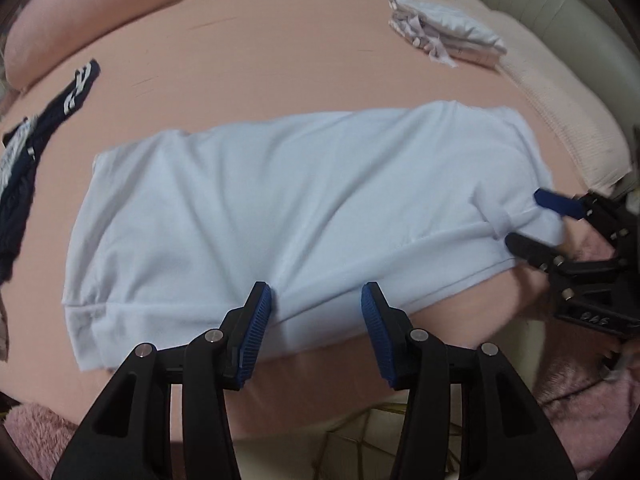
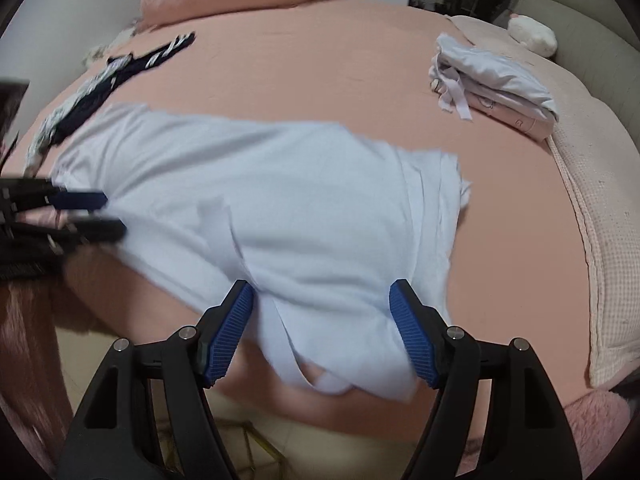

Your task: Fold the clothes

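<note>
Left wrist view: a pale blue shirt lies flat on a pink bed. Both the left gripper and right gripper hover at its near edge, jaws apart, gripping nothing.

The dark garment at nine o'clock is cut off by the left wrist view's edge. The pale shirt blurs along its far edge in the right wrist view, where the left tool smears too.
</note>
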